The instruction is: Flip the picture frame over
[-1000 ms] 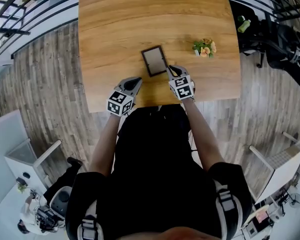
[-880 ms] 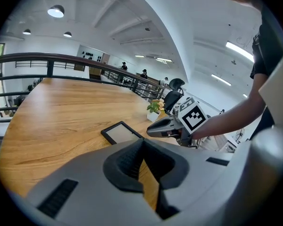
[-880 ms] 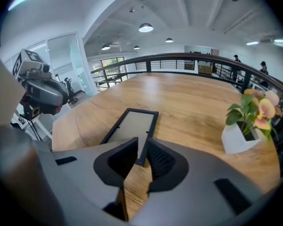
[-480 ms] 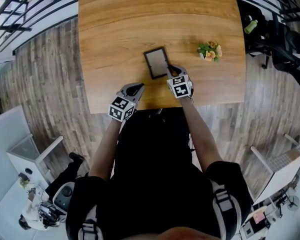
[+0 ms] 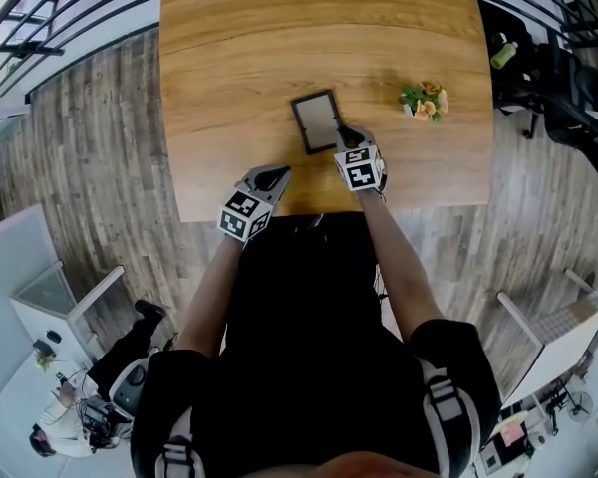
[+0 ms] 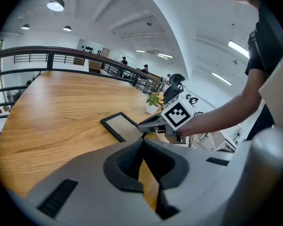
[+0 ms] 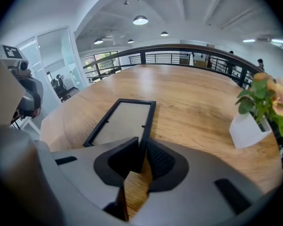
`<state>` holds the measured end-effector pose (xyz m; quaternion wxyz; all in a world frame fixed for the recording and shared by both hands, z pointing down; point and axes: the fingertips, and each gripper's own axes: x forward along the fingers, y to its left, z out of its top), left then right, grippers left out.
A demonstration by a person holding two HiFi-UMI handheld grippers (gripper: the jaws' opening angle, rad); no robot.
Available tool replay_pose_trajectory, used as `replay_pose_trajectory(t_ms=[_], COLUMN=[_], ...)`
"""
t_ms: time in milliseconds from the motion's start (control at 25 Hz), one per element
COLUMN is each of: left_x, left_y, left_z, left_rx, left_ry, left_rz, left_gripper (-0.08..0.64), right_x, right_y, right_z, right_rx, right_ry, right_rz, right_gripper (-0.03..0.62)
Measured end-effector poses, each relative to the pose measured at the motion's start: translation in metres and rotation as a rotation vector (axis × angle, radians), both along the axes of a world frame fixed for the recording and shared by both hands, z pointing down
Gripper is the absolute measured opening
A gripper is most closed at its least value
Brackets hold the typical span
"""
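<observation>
My right claw, jaws just closing, pinched the right rail of one flat black rectangular picture frame on the wood-grain table; my left claw was pressed together.

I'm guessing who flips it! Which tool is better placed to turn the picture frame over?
Right. The right tool, its jaws just closing, grips an edge of the picture frame; the left tool is shut, apart from it.

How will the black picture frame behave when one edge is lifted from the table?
The picture frame has thin straight rails, so it is probably stiff and light. It lies flat on the smooth wooden table, so it may slide rather than tip when pushed. Its pale panel could hold glass, so treat it as fragile.
</observation>
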<state>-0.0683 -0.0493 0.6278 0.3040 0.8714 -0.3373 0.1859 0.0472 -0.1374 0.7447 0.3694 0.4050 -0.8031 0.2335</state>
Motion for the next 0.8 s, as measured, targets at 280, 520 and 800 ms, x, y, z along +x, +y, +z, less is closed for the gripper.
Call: replay_pose_trajectory(t_ms=[280,520,800], left_x=[-0.0014,-0.0006,-0.0003], left_y=[0.0034,-0.0013,-0.0036], left_z=[-0.0011,-0.0018,-0.0045], left_rx=[0.003,0.013,0.021], left_ry=[0.011,0.023,0.031], left_rz=[0.002,0.002,0.006], left_gripper=[0.020,0.020,0.020], right_x=[0.0001,0.0006,0.0046], right_y=[0.0005,-0.0016,0.0015], right_z=[0.0002,0.0051,0.0044], right_rx=[-0.027,-0.050,-0.075], right_ry=[0.011,-0.007,-0.028], right_rz=[0.031,0.057,0.111], right_gripper=[0.064,0.051,0.048])
